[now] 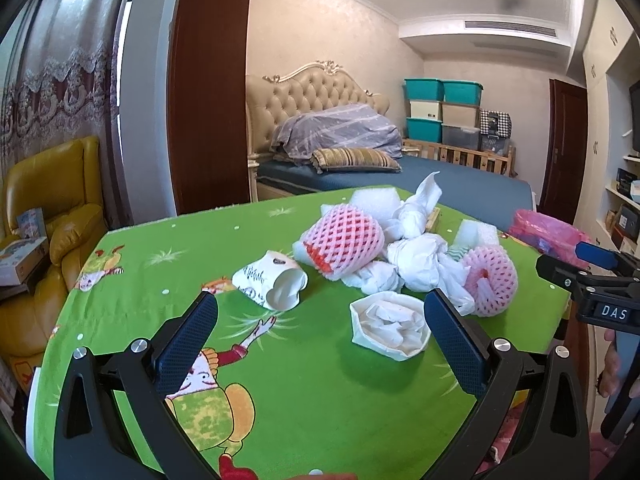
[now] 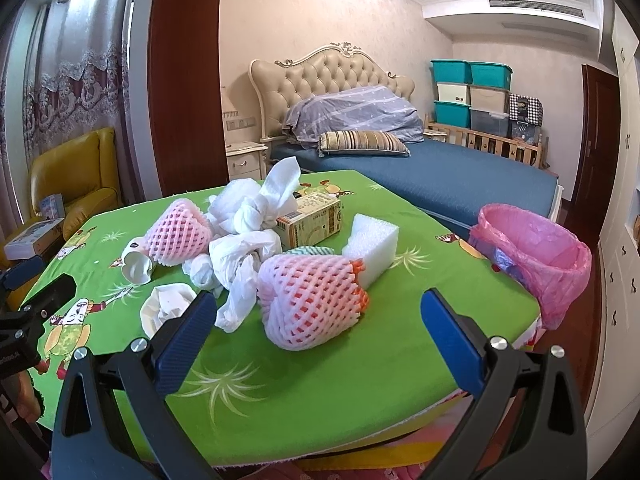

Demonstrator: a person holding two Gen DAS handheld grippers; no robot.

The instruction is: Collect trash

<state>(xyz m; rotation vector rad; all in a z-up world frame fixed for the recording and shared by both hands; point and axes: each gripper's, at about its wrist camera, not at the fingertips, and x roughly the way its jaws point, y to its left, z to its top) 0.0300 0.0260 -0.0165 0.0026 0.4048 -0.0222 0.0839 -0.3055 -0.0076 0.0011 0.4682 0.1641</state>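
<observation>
Covering the table, a green cartoon cloth (image 2: 320, 380) fronts a blue bed (image 2: 460, 176).

Both cameras sit low and close, looking across the green table (image 1: 320, 380) toward the bed (image 2: 460, 176). Both see the trash pile.

The table (image 2: 320, 380) wears a bright green cloth printed with cartoon figures and pale starburst tufts. On it lie two foam nets (image 2: 310, 300) in pink and white mesh, the nearer one edged in orange, among plain white crumpled tissues (image 2: 244, 248) and a white foam block (image 2: 370, 240). A crushed paper cup (image 1: 272, 282) is white with dark printed marks. The small carton (image 2: 310, 218) is tan with fine print. The bin liner (image 2: 536, 252) is translucent pink. Each tool (image 2: 314, 340) is black, with textured blue fingers (image 2: 450, 344). Behind, the bed (image 2: 440, 176) has a blue sheet, a striped pillow (image 2: 364, 142) and a beige tufted headboard (image 2: 332, 70).
</observation>
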